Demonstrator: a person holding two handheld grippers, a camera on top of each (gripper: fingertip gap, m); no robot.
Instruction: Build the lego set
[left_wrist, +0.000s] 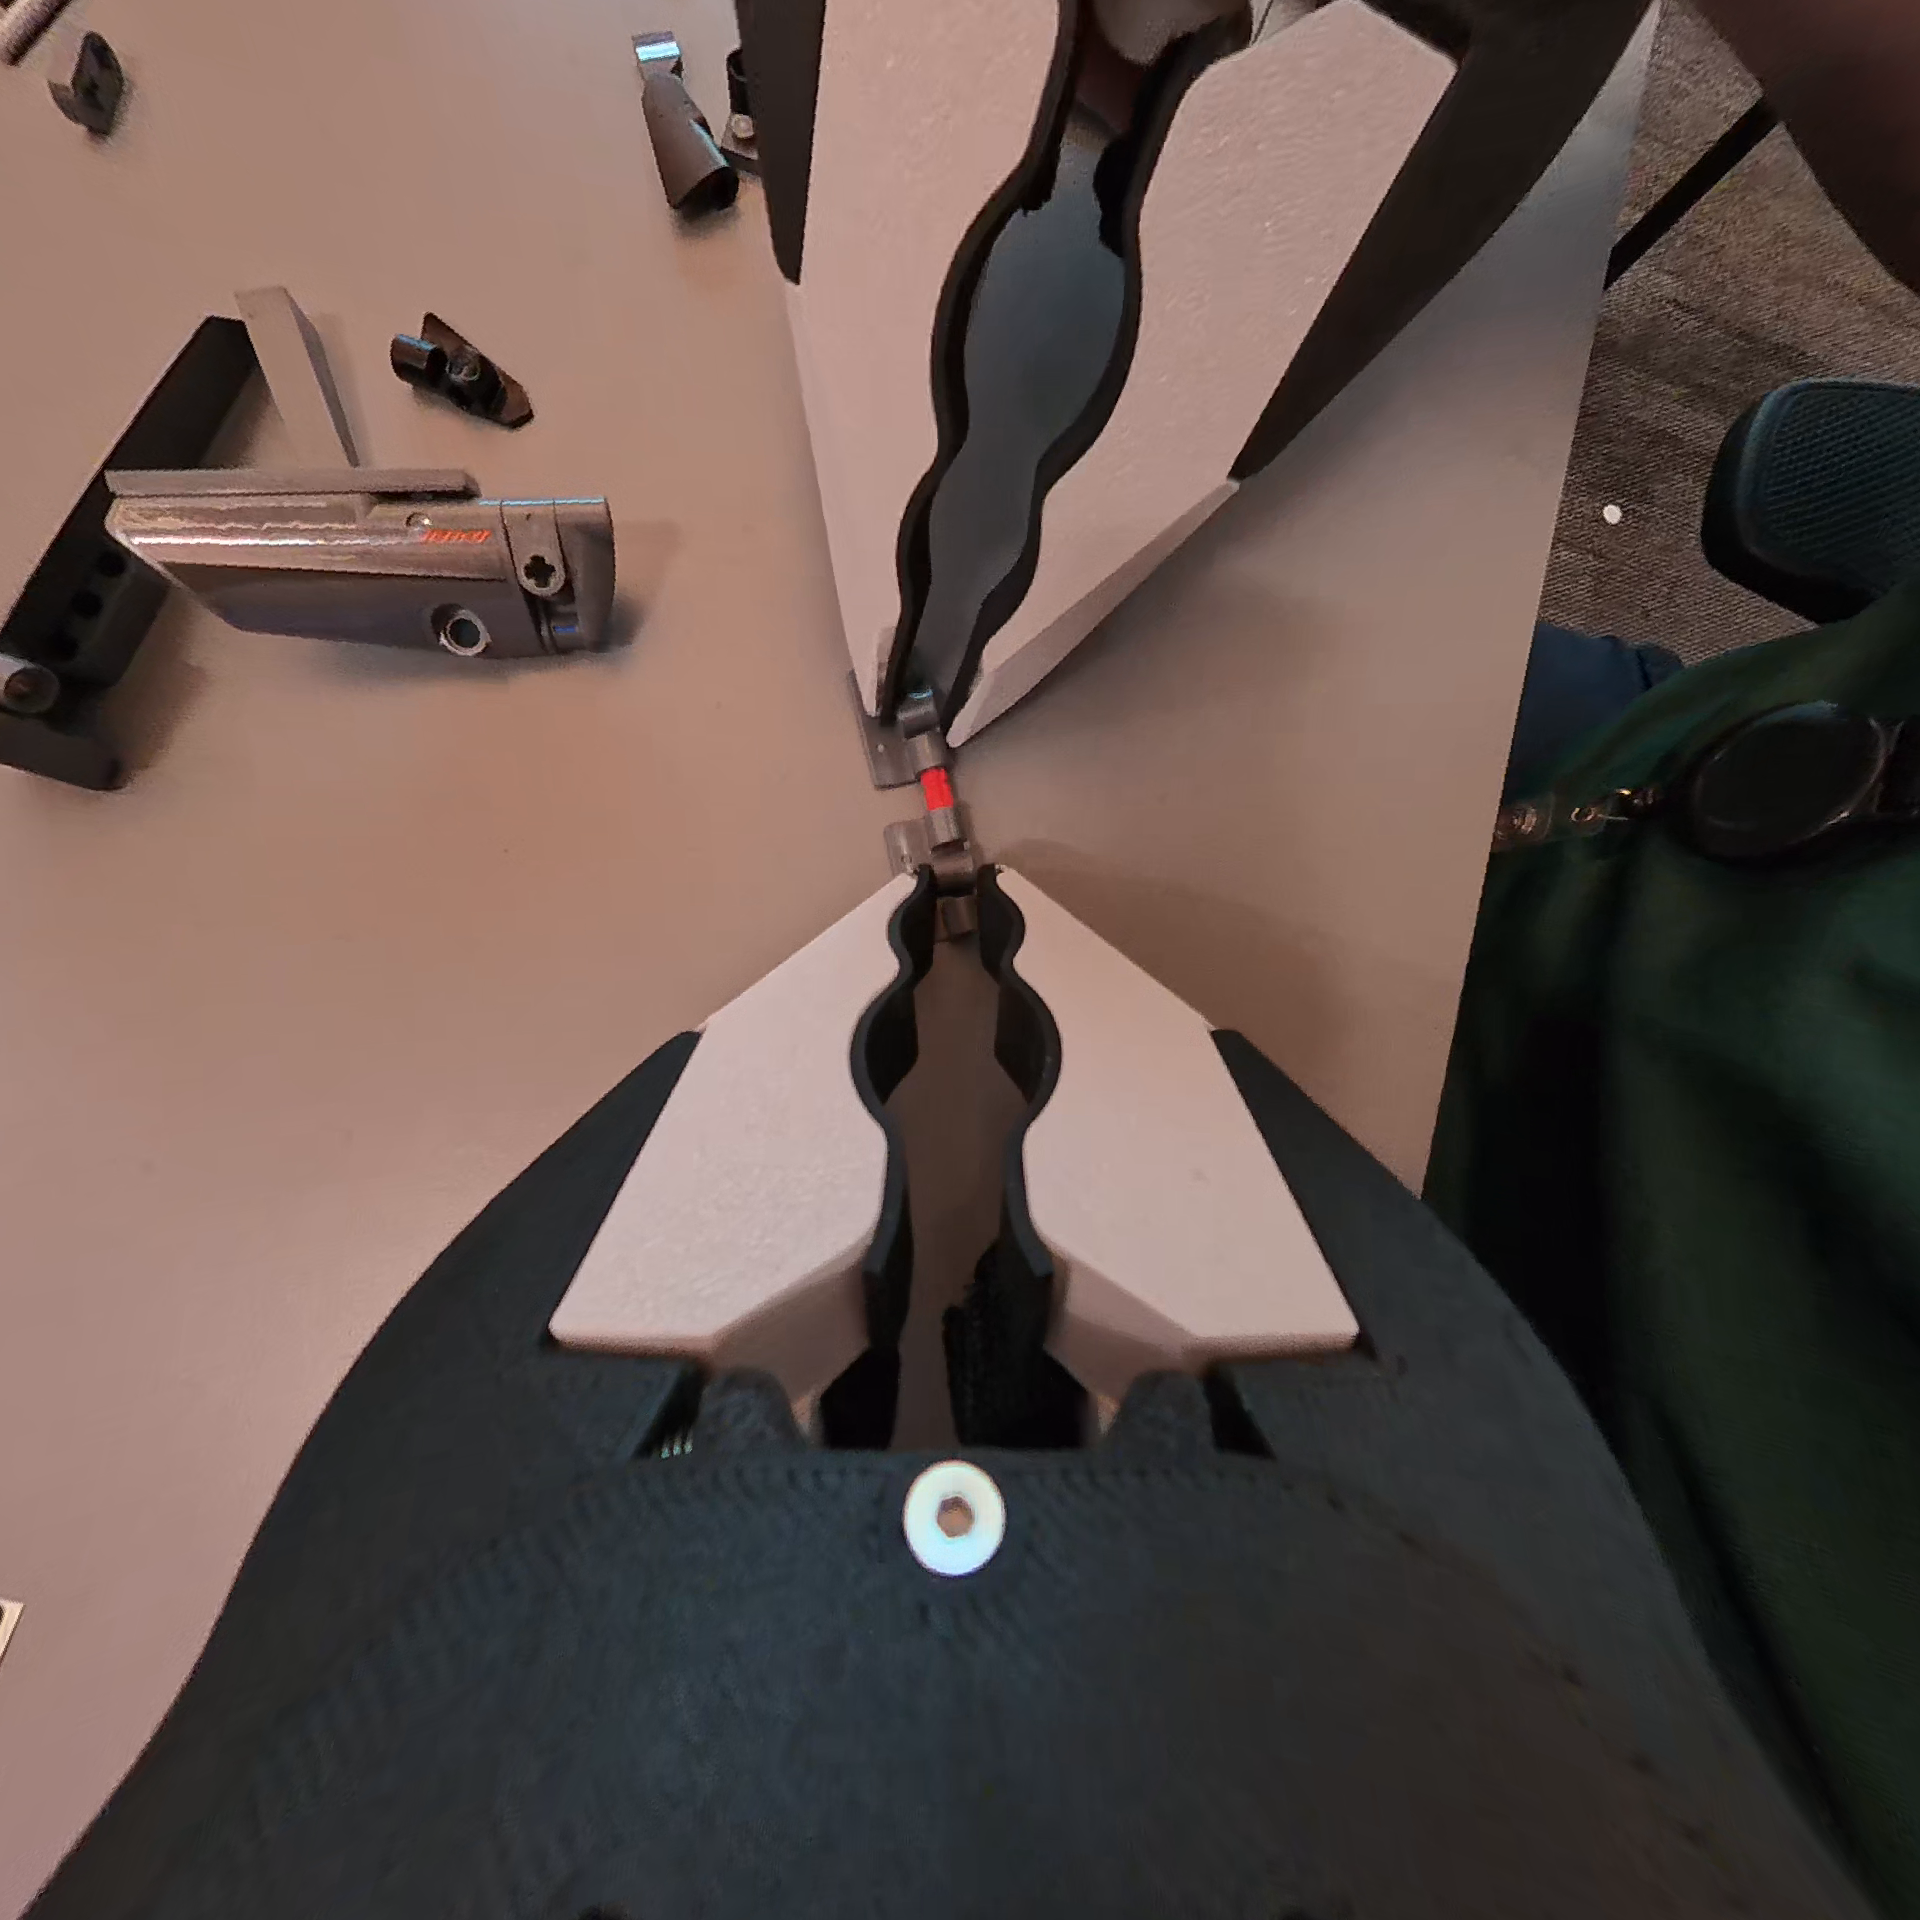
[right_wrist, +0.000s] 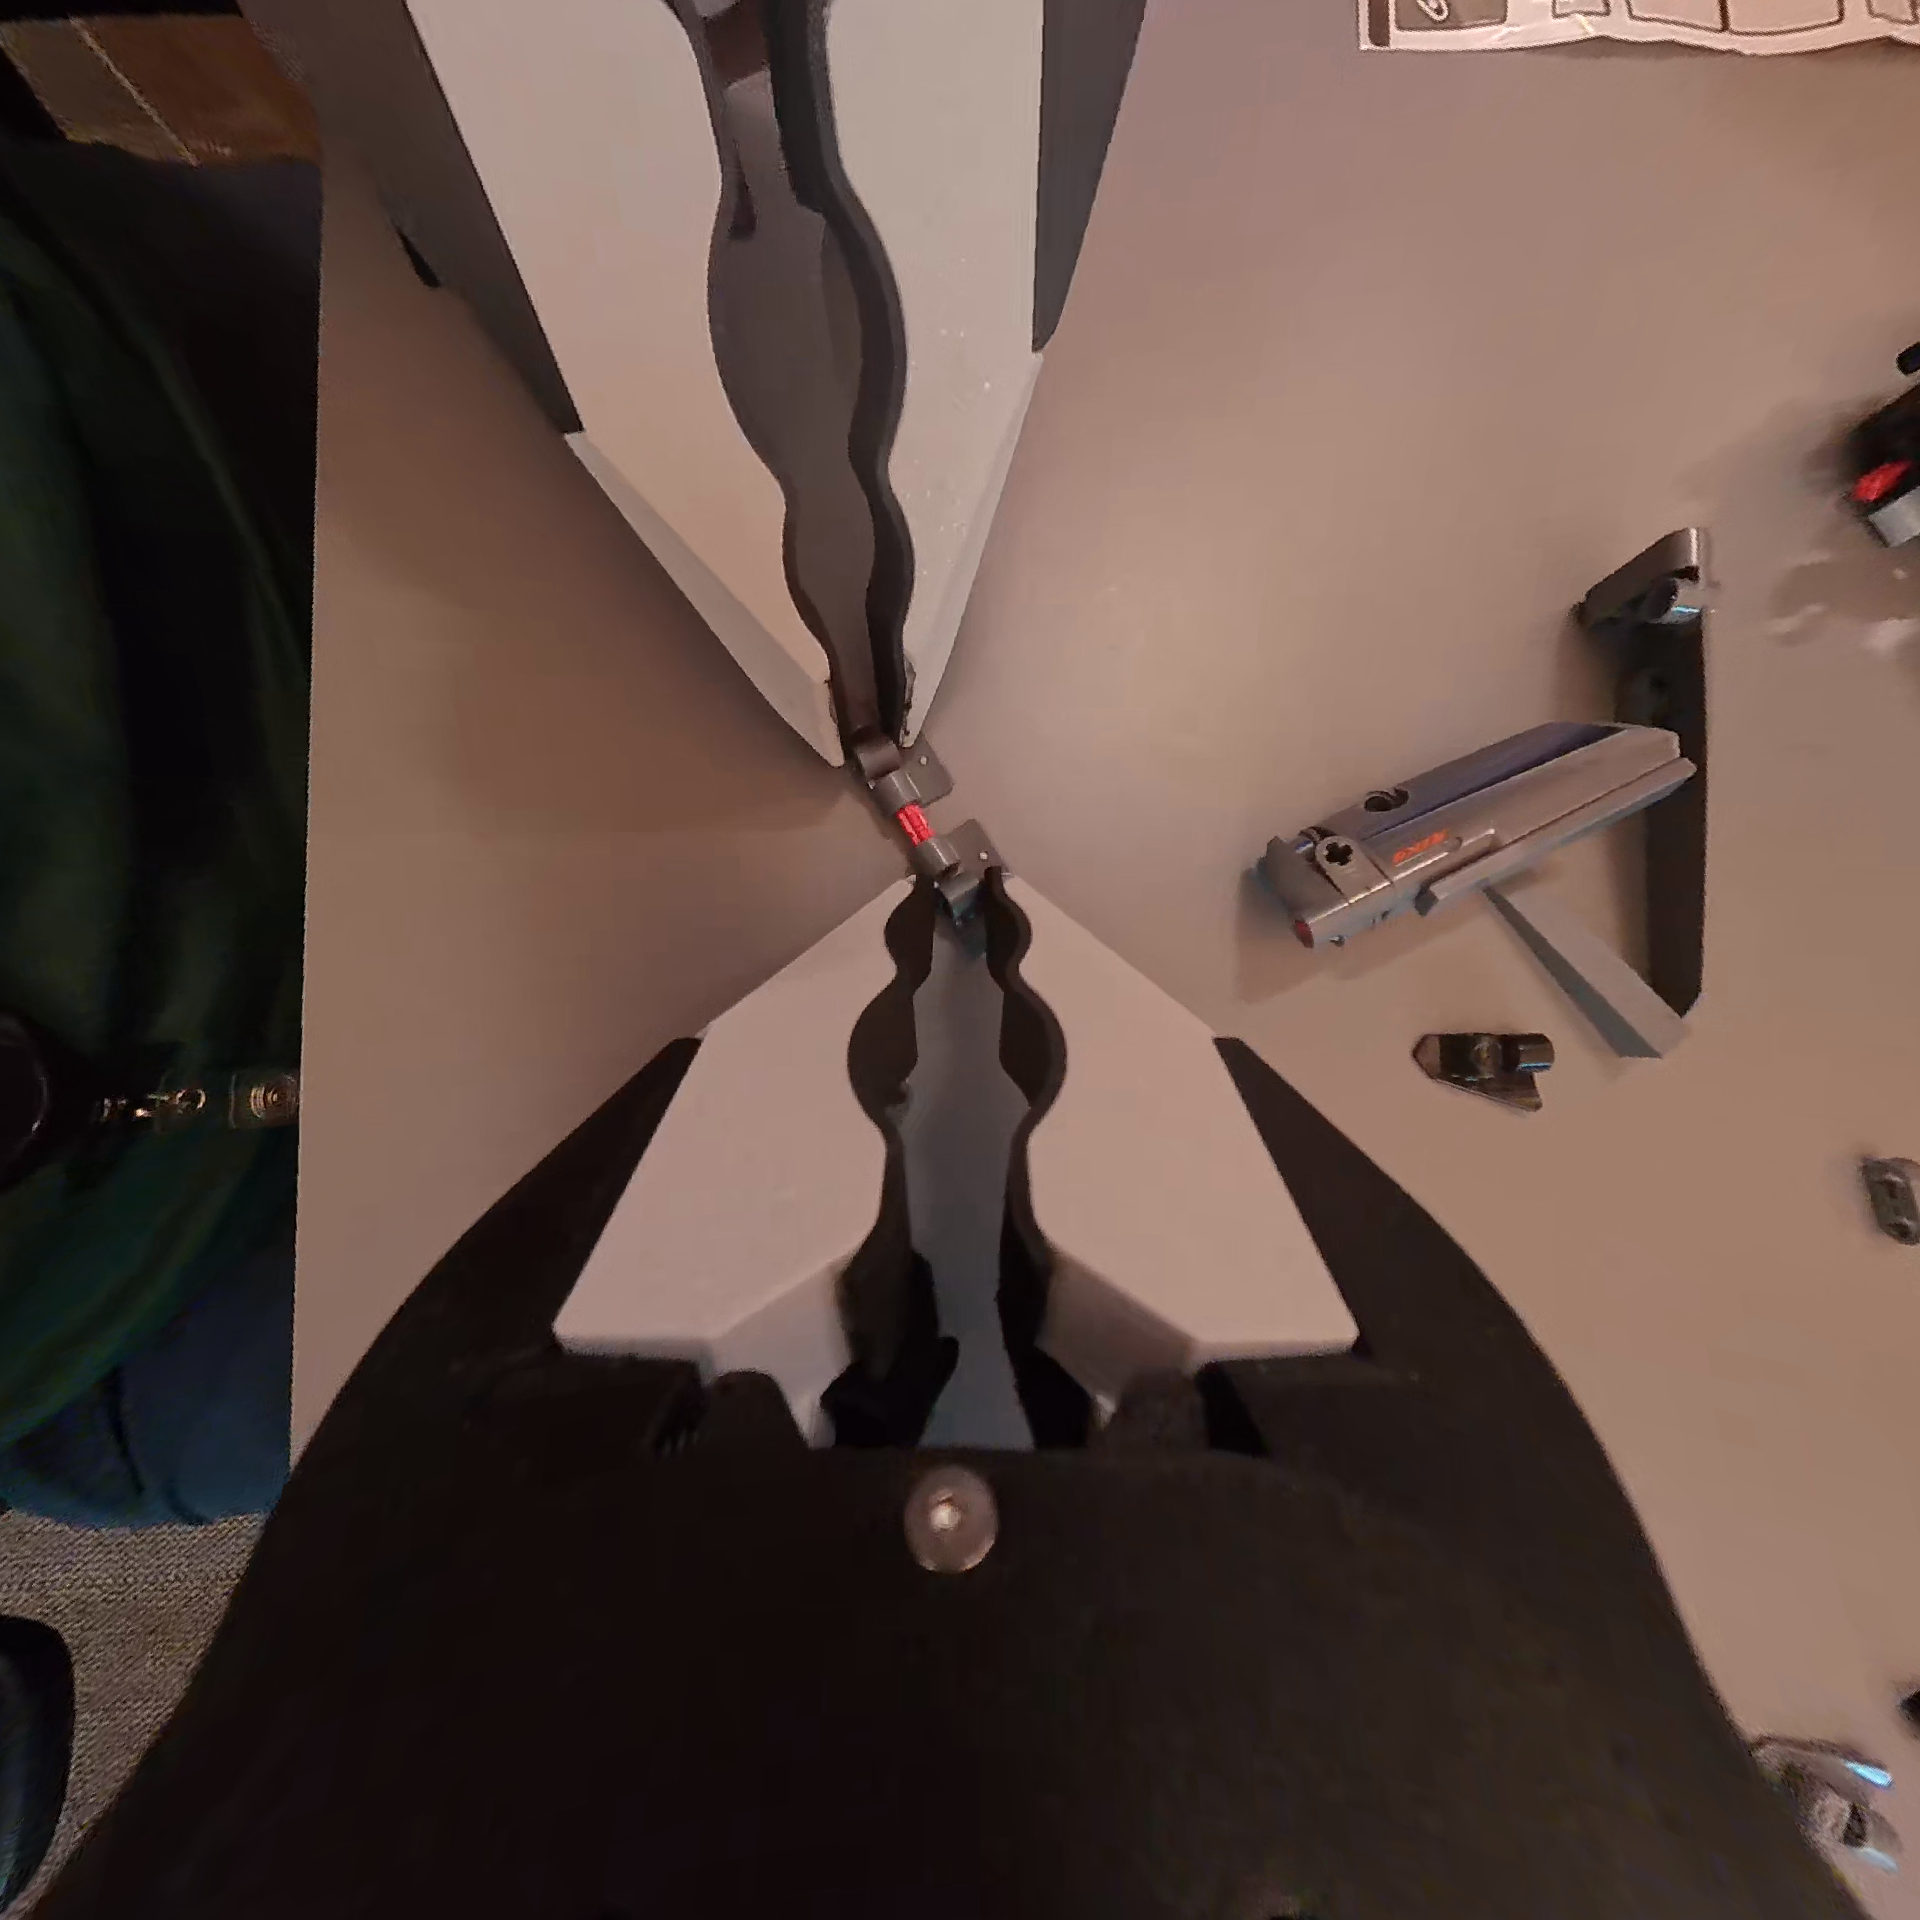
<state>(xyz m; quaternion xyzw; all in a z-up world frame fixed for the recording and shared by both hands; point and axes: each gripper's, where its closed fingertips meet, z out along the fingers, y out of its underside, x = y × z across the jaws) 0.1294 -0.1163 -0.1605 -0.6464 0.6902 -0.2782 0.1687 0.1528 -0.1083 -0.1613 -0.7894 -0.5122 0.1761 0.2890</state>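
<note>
**An office desk turned build bench**

It looked like an office. A plain desk (left_wrist: 520, 987) lay under the left gripper (left_wrist: 948, 883), grey carpet (left_wrist: 1662, 312) ran past its edge to the right, and a mesh chair (left_wrist: 1818, 488) stood there. Ahead-right of the right gripper (right_wrist: 961, 888) lay a printed sheet (right_wrist: 1642, 23).

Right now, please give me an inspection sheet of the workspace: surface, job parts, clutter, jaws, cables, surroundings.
Surface: grey table, near edge by the person.
Job's things: two small grey connectors joined by a red axle, held above the table; larger grey sub-assembly lying apart.
Clutter: loose black pieces; printed sheet at the far edge.
Grippers: left gripper and right gripper face each other, jaws shut on a connector each.
Cables: nothing seen.
Surroundings: carpet, dark chair, person in green clothing.
</note>
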